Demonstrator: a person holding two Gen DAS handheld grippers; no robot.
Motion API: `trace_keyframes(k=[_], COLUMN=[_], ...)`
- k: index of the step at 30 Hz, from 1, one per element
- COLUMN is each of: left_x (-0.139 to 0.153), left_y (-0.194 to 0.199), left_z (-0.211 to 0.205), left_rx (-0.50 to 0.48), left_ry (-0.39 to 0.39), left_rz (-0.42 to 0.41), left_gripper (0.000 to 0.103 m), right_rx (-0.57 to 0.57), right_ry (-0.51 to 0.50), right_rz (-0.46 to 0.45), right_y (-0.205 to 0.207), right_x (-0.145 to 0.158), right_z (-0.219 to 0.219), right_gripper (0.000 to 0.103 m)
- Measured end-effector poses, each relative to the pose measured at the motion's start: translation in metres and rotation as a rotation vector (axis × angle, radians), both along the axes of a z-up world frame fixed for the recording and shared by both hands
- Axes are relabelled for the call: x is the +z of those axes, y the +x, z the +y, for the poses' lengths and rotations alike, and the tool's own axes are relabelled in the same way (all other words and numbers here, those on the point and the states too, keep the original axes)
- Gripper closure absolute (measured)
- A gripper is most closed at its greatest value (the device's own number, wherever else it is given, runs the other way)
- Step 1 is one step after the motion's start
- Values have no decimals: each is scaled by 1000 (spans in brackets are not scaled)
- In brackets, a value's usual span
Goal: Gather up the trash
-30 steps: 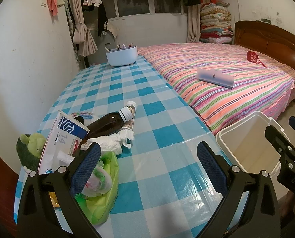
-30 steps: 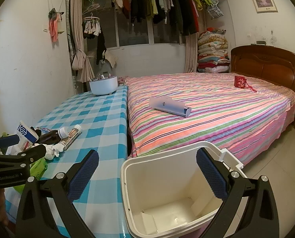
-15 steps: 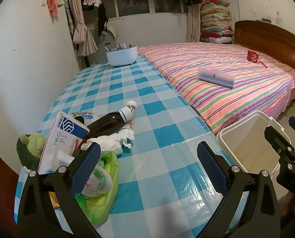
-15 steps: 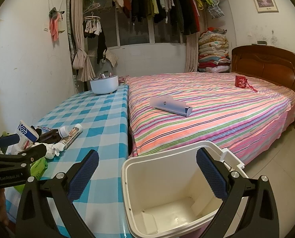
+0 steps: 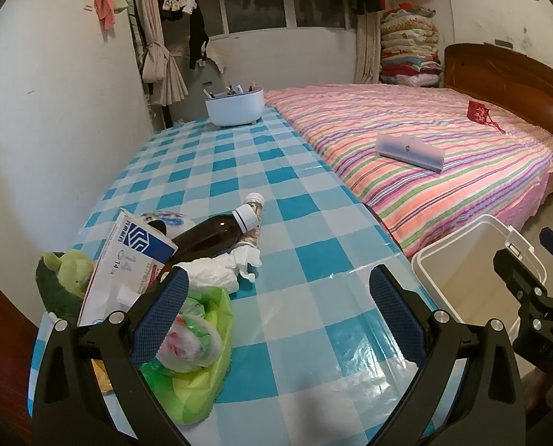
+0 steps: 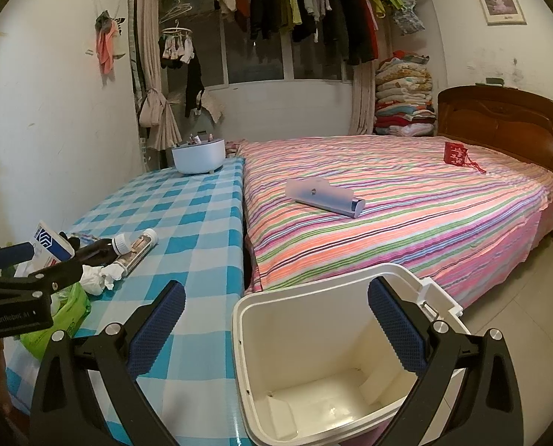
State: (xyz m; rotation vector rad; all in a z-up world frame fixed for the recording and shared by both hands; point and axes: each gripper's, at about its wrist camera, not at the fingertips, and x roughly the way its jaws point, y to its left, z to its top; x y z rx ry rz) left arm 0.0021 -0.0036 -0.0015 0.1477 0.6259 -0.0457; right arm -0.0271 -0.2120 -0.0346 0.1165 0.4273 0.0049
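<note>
Trash lies at the near left of the checked table (image 5: 239, 163): a green plastic bag (image 5: 198, 364), a crumpled white tissue (image 5: 220, 271), a brown bottle with a white cap (image 5: 213, 236), a clear tube (image 5: 256, 215) and a white and blue box (image 5: 128, 260). My left gripper (image 5: 276, 312) is open and empty above the table, its left finger over the bag. A white bin (image 6: 328, 353) stands open and empty on the floor. My right gripper (image 6: 276, 323) is open and empty above the bin's rim.
A green plush toy (image 5: 64, 282) sits at the table's left corner. A white bowl with pens (image 5: 235, 106) stands at the far end. A striped bed (image 6: 406, 200) with a flat blue case (image 6: 323, 195) and a red pouch (image 6: 456, 154) borders the table.
</note>
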Motion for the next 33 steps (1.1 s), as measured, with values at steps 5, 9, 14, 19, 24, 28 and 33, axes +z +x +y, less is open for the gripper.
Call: trace_keyframes(k=[5, 9, 14, 19, 24, 28, 33], left_x=[8, 17, 25, 26, 27, 21, 4], left_y=[-4, -7, -7, 6, 21, 38, 58], left_z=[5, 15, 37, 72, 105, 115, 122], left_rx=[14, 41, 88, 152, 179, 143, 125], left_ry=[11, 17, 56, 115, 131, 115, 84], left_rz=[-26, -52, -78, -72, -31, 23, 109], left_gripper=[7, 7, 7, 7, 7, 7, 7], right_rx=[37, 65, 99, 121, 128, 133, 137], right_ry=[0, -16, -16, -28, -18, -17, -18], right_rz=[2, -4, -13, -20, -6, 0, 3], right_y=[2, 5, 9, 10, 13, 13, 13], right_x=[2, 6, 12, 13, 11, 9, 8], right_z=[5, 12, 23, 32, 34, 35, 36], right_gripper=[7, 7, 7, 7, 7, 7, 7])
